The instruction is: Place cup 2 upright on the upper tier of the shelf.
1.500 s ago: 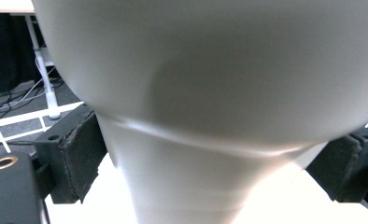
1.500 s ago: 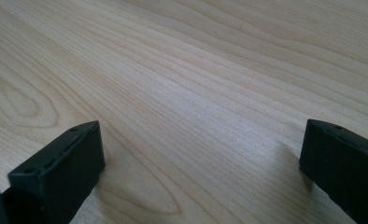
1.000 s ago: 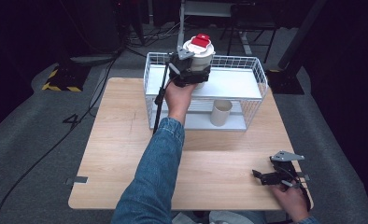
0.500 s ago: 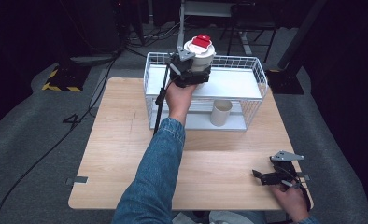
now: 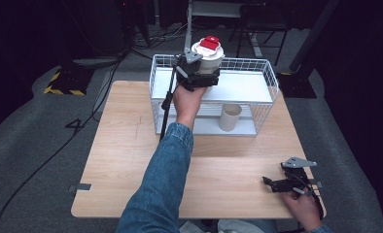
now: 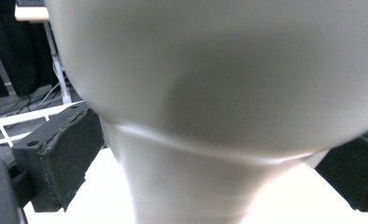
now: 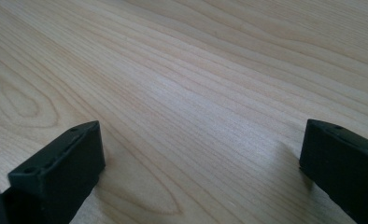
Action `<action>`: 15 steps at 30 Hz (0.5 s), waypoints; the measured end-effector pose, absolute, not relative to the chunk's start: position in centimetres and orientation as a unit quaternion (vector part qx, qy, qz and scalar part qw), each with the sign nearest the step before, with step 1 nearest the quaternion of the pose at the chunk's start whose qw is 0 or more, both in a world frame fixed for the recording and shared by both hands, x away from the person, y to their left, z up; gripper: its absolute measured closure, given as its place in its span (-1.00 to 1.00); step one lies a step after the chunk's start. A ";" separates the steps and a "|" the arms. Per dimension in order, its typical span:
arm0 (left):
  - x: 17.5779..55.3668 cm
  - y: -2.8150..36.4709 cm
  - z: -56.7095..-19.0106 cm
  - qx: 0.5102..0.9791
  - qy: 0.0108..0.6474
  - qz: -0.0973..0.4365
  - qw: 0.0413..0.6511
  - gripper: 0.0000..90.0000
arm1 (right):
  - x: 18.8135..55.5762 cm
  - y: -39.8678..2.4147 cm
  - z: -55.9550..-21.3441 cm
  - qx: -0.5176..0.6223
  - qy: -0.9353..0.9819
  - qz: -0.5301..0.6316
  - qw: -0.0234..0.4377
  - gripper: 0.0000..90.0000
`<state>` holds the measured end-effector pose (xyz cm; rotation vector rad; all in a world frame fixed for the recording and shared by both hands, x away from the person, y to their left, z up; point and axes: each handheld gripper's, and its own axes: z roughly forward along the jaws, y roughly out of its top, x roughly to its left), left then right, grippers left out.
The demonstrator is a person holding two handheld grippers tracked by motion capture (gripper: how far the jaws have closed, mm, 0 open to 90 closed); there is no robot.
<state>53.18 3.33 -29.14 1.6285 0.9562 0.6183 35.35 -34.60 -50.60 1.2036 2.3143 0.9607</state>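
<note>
My left gripper (image 5: 195, 73) is clamped on the white jar (image 5: 207, 56) with the red cap, jaws pressed to either side of its narrow lower part, and I hold it upright above the top shelf of the wire rack (image 5: 262, 73), probably to set it there. My right gripper (image 5: 289, 183) rests on the table (image 5: 126, 145) near its front right corner, jaws spread wide with nothing between them, out of the way. A paper cup (image 5: 230, 117) stands on the lower shelf.

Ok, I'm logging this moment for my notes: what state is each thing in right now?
Left gripper: shut on the container, jaws at its sides, held above the rack's top shelf.
White container with red cap: upright, capped.
White wire two-shelf rack: standing at the table's far edge.
Beige paper cup: upright on the lower shelf, open-topped.
Right gripper: open, empty, low over the light wooden table.
</note>
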 end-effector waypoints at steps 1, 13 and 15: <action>53.1 3.4 -29.0 0.686 0.402 0.262 0.547 -0.94 | 35.3 -34.6 -50.6 0.426 0.819 0.340 0.180 -1.00; 51.4 4.1 -27.7 0.693 0.384 0.257 0.554 -1.00 | 35.3 -34.6 -50.6 0.426 0.819 0.340 0.180 -1.00; 50.9 4.2 -27.5 0.696 0.385 0.254 0.550 -1.00 | 35.3 -34.6 -50.6 0.426 0.819 0.340 0.180 -1.00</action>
